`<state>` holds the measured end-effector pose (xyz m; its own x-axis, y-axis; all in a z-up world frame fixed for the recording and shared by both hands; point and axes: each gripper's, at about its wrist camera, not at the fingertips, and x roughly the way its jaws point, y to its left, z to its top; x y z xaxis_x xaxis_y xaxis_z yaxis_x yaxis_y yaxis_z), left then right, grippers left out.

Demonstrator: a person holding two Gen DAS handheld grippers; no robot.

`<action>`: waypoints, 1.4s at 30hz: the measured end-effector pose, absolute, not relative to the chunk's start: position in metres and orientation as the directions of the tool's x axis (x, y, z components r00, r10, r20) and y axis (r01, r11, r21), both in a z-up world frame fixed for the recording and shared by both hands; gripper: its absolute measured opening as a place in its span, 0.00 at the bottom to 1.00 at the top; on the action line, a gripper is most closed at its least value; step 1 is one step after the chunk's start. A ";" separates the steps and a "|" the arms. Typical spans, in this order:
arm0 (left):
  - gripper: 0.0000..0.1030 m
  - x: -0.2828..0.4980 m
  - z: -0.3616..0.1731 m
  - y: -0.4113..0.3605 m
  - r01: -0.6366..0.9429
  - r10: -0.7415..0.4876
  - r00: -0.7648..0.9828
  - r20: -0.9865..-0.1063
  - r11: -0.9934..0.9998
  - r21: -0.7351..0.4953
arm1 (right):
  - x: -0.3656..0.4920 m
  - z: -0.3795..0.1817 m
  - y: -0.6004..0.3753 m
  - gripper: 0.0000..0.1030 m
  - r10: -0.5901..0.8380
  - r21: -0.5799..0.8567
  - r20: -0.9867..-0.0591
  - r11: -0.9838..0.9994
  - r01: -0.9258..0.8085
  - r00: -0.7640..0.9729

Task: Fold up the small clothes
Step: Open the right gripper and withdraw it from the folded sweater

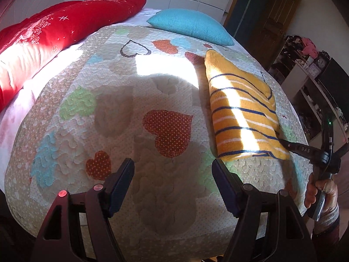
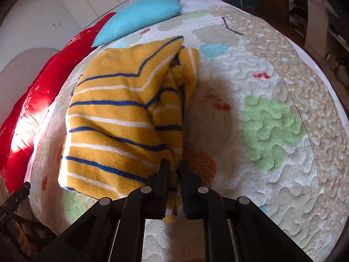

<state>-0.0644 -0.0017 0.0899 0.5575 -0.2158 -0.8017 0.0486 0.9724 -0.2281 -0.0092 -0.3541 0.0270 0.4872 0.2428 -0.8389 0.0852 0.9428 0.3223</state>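
Bare quilt [image 1: 152, 100] centre, striped garment [image 1: 242, 109] right, pillows [image 1: 189, 25] behind

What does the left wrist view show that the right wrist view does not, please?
Only the left wrist view shows the left gripper, open over bare quilt, the hand carrying the right gripper, and a clock on the shelves.

Only the right wrist view shows the right gripper shut on the striped garment's near corner.

Both show the yellow garment with blue and white stripes, the heart-patterned quilt, the teal pillow and the red bedding.
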 end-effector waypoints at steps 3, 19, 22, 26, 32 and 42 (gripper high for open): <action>0.70 -0.051 0.088 -0.021 0.091 -0.230 0.560 -0.796 0.972 -0.217 | -0.012 0.023 -0.363 0.11 0.254 0.343 -0.836 0.934 0.102 0.486; 0.71 -0.003 0.039 -0.086 0.181 -0.237 0.462 -0.855 0.969 -0.170 | 0.032 0.089 -0.354 0.24 0.300 0.416 -0.689 0.909 0.022 0.660; 0.71 -0.010 0.048 -0.080 0.183 -0.247 0.467 -0.849 0.966 -0.180 | 0.068 0.064 -0.341 0.24 0.311 0.408 -0.738 0.913 0.029 0.599; 0.71 -0.028 0.069 -0.067 0.176 -0.222 0.526 -0.821 0.973 -0.151 | 0.089 0.045 -0.348 0.42 0.134 0.262 -0.806 0.954 0.144 0.577; 0.80 -0.054 0.104 -0.048 0.119 -0.155 0.663 -0.733 0.988 -0.102 | 0.045 0.070 -0.357 0.50 0.079 0.245 -0.777 0.952 0.185 0.624; 1.00 -0.126 0.181 -0.035 -0.002 -0.005 0.942 -0.337 1.000 -0.021 | -0.046 0.095 -0.329 0.58 0.132 0.357 -0.690 0.917 0.175 0.712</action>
<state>-0.1256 -0.0348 0.1810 0.9416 -0.0052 -0.3367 -0.0018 0.9998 -0.0206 -0.0461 -0.3291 0.0951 0.7120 0.1323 -0.6896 0.1754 0.9175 0.3571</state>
